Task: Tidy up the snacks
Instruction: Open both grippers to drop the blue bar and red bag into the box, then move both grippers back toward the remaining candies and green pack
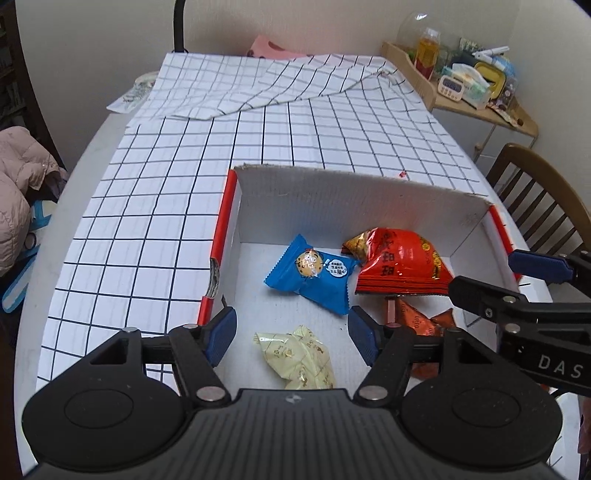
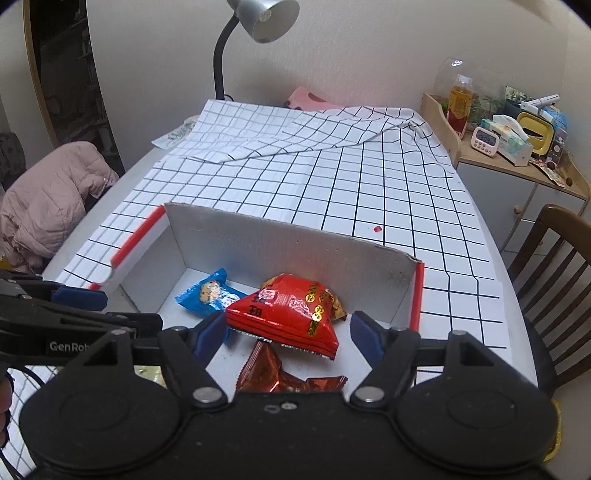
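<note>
Step in hand: you are hovering both grippers over the open cardboard box [image 1: 332,195], so I judge you are between placements, with the packets already inside
Left gripper [image 1: 291,332]: you are holding it with its fingers apart and nothing between them, low centre of the left wrist view, above the pale yellow packet [image 1: 299,358]
Right gripper [image 2: 288,332]: you are keeping its fingers spread and empty, low centre of the right wrist view, just over the red bag [image 2: 291,314]
Snacks: the blue cookie packet [image 1: 314,269] is lying mid-box, touching the red bag on its right; the orange packets [image 2: 291,376] are sitting at the near edge, partly hidden beneath your right gripper
Surroundings: the box is resting on the checked tablecloth [image 1: 184,206], with the lamp [image 2: 258,22] at the top of the right wrist view
Next move: I see no loose snack on the cloth, so you are likely looking at tidying packets inside the box, or backing both grippers away
</note>
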The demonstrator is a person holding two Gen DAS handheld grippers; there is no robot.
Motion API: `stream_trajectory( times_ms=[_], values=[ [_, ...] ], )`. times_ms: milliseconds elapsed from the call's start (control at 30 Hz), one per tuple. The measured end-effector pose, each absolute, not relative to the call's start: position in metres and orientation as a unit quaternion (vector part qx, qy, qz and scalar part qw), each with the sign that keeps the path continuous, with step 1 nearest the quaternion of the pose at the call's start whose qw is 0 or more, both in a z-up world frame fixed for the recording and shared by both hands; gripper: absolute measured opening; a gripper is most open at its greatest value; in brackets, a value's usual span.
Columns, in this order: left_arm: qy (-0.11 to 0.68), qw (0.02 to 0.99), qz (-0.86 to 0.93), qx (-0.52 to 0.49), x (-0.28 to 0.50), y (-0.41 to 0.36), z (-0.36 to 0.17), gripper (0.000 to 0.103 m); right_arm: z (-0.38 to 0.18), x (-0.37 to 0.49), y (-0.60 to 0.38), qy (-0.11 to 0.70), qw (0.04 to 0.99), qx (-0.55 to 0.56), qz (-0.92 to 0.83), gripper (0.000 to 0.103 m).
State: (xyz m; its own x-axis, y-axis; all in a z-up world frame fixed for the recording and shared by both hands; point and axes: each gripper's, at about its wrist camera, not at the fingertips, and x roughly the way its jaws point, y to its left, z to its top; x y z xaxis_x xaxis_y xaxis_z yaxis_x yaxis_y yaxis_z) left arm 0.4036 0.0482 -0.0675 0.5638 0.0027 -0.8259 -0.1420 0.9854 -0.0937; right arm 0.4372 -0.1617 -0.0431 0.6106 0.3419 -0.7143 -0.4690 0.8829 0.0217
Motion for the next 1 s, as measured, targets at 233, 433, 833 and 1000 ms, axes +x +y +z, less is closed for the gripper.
stream_trajectory(
  times_ms=[233, 433, 833, 1000],
  values=[
    [0.444, 0.892, 0.030, -0.074, 0.378, 0.043, -0.046, 0.066, -0.022, 0.411, -0.172, 0.363, 0.902, -0.063, 0.227, 0.080],
    [0.426, 0.901, 0.020, -0.074, 0.352, 0.042, -0.029, 0.066, -0.008, 0.383, -0.179, 0.348, 0.907, -0.055, 0.232, 0.084],
    [0.390, 0.919, -0.008, -0.062, 0.290, 0.035, -0.004, 0.070, 0.010, 0.319, -0.188, 0.315, 0.917, -0.040, 0.242, 0.093],
    [0.382, 0.922, -0.017, -0.061, 0.267, 0.034, 0.001, 0.071, 0.015, 0.294, -0.193, 0.305, 0.919, -0.027, 0.247, 0.100]
  ],
)
